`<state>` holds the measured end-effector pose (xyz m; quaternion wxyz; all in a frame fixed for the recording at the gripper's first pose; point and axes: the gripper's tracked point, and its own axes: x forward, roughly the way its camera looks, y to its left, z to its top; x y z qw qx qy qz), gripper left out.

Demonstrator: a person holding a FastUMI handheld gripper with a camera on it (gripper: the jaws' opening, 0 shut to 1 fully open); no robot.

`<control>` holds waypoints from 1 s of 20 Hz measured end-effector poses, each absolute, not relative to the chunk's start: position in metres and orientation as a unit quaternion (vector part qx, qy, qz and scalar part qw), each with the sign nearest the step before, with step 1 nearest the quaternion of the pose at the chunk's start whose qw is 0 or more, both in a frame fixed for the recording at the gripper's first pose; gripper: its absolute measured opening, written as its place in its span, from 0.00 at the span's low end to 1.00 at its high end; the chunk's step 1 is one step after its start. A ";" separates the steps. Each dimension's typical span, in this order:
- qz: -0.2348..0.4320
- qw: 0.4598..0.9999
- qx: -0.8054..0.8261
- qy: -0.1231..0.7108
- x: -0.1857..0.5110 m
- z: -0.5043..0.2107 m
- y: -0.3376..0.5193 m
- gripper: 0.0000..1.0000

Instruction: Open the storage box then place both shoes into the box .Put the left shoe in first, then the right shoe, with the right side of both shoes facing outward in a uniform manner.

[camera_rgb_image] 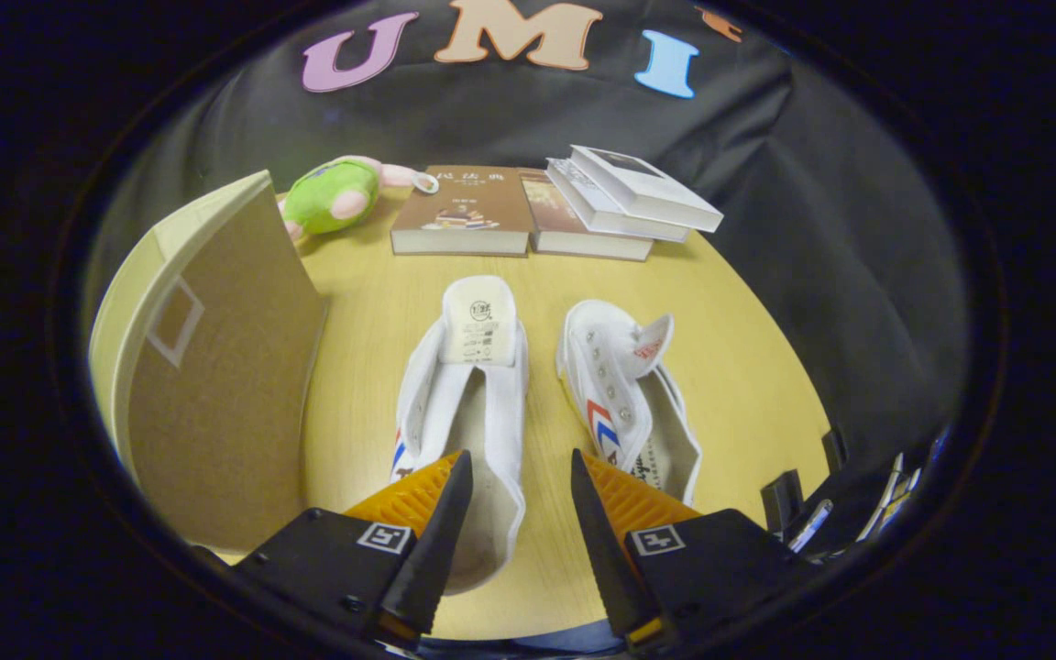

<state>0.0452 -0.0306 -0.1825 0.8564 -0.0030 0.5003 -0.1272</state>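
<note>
Two white canvas shoes lie on the wooden table (pixel 748 367), toes pointing away from me. The left shoe (pixel 468 385) is just ahead of my left finger, its heel opening partly under that finger and its tongue laid flat forward. The right shoe (pixel 624 394) lies beside it, tilted, showing red and blue stripes on its side. The storage box (pixel 207 367) stands to the left of the shoes, a tall beige and brown cardboard shape with a square mark on its face. My gripper (pixel 519 467) is open above the shoes' heels, nothing between its fingers.
Beyond the shoes, at the table's far edge, lie a brown book (pixel 464 211) and a stack of books (pixel 620 202). A green and pink plush toy (pixel 335 192) sits behind the box. Dark clips (pixel 785 500) sit at the table's right rim.
</note>
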 end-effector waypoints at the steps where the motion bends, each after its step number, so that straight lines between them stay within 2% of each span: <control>1: -0.126 0.855 -0.008 0.504 0.048 -0.186 -0.033 0.69; 10: -0.113 0.845 0.002 0.523 0.078 -0.219 -0.043 0.60; 20: -0.119 0.835 0.034 0.536 0.080 -0.227 -0.030 0.26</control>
